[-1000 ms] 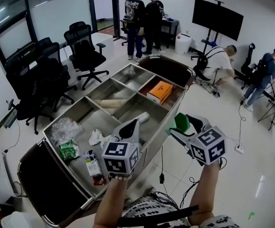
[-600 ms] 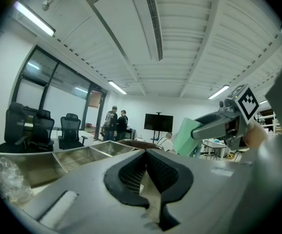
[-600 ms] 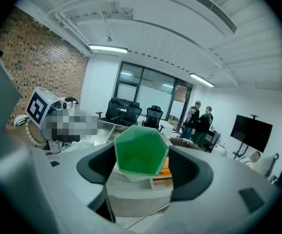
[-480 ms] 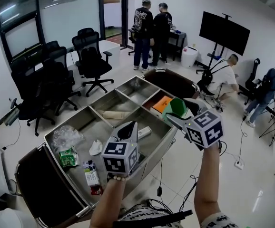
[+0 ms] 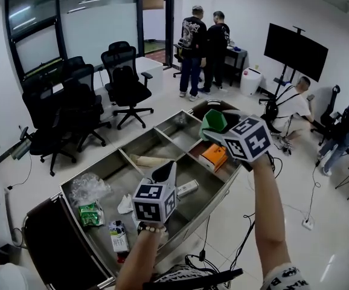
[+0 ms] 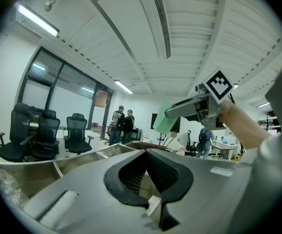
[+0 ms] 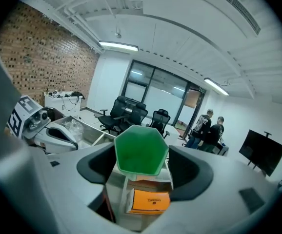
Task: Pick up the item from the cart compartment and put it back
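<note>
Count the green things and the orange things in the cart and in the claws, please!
Green: 2, the cup in the right claw and the packet in the cart.
Orange: 1, the box in the cart.
Total: 3.

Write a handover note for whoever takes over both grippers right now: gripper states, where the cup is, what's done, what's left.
Right gripper: shut on the green cup, held in the air above the cart, over the compartment with the orange box.
Left gripper: shut, empty, above the cart's middle.
Done: cup picked up and clear of the cart.
Left: lower the cup into a compartment, release it, draw back. Probably best set down beside the orange box, not on it.
</note>
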A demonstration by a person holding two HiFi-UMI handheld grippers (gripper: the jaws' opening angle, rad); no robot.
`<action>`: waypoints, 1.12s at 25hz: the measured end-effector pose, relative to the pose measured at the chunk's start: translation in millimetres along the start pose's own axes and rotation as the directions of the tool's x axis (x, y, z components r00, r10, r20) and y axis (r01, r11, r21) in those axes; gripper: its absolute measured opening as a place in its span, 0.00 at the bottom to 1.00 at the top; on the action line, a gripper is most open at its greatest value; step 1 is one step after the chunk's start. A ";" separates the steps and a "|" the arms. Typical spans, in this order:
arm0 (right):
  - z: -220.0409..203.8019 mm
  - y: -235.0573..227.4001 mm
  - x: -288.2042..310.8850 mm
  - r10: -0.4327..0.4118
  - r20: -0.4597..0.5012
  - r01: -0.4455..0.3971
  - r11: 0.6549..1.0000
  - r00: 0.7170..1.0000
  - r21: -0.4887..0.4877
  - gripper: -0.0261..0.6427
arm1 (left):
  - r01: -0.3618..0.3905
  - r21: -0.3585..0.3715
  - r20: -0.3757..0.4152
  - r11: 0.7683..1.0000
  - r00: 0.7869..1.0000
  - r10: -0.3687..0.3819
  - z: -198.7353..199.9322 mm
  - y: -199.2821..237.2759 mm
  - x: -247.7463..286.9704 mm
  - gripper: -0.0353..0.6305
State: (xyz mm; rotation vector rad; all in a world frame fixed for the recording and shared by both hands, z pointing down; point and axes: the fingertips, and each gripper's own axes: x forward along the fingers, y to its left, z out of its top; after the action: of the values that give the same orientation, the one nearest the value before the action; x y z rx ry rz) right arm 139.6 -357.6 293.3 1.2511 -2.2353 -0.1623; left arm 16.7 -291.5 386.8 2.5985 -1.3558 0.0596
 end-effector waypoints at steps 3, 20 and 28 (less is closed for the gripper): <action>1.4 -14.2 28.3 0.021 -0.034 -0.021 1.000 0.999 0.005 0.56 | -0.004 -0.022 -0.023 1.000 1.000 0.003 -3.8 8.4 8.6 0.06; -32.6 -68.1 176.4 0.077 -0.252 -0.061 0.996 0.965 0.070 0.56 | -0.053 -0.076 -0.110 0.996 0.993 0.045 -29.8 33.2 27.5 0.06; -75.7 -67.1 237.7 0.088 -0.309 -0.055 0.992 0.947 0.116 0.56 | -0.065 -0.071 -0.116 0.995 0.992 0.056 -36.5 36.0 29.3 0.06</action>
State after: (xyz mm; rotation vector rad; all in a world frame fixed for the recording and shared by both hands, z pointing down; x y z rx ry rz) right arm 134.2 -576.2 430.8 1.1564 -2.0291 0.1755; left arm 6.4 -327.6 432.3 2.4527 -1.3696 0.1609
